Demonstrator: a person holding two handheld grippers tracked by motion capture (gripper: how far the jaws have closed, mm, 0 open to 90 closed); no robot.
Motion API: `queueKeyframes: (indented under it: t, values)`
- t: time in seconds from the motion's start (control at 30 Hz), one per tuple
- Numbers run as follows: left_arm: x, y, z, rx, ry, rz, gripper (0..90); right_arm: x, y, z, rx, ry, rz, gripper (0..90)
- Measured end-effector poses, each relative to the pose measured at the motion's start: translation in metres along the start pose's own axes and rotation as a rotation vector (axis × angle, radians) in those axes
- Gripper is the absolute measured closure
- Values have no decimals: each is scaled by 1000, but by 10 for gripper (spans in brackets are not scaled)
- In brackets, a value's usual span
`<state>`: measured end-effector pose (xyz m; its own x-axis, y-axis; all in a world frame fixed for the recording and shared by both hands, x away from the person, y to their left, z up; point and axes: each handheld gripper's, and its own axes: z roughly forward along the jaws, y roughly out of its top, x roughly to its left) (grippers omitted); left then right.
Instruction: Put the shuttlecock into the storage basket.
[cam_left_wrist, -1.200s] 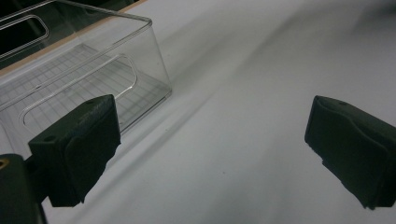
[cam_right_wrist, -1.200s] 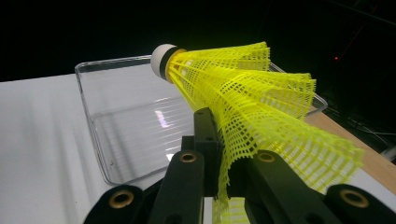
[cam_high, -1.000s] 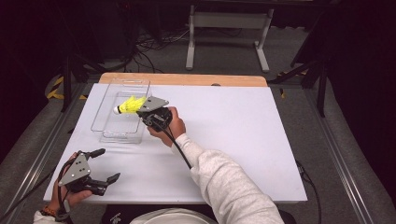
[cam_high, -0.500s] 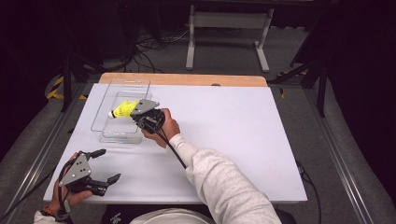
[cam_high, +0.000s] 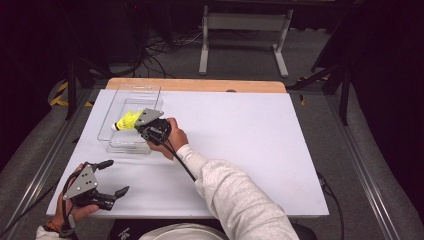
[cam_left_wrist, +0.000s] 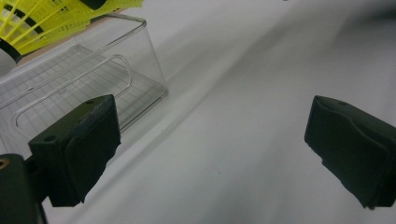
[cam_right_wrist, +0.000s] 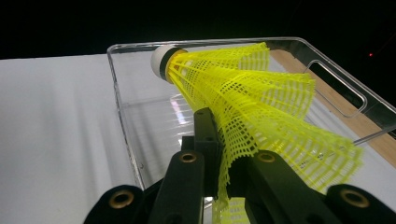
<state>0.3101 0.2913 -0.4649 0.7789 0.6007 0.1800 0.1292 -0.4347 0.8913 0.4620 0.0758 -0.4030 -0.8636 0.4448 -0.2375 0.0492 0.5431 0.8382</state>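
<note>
A yellow mesh shuttlecock with a white cork tip hangs over the clear plastic tray at the table's left. My right gripper is shut on its skirt, pinching the net between the jaws. In the right gripper view the shuttlecock points cork-first over the tray, above its floor. My left gripper rests near the front left corner of the table, open, nothing between its pads. The left gripper view has the tray ahead and the shuttlecock above it.
The white table top stretches wide to the right of the tray. A wooden strip runs along the far edge. A metal stand and cables lie on the floor beyond.
My right gripper has carried the shuttlecock a little leftward, further over the tray. The left gripper has stayed where it was.
</note>
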Motion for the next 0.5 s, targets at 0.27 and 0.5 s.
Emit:
queueKeyframes:
  t: [0.27,0.5]
  values:
    - [0,0,0,-1,-3,-2,45,3,-1,7,25,17,-8,875]
    - [0,0,0,-1,-2,1,45,4,1,9,37,30,-16,874]
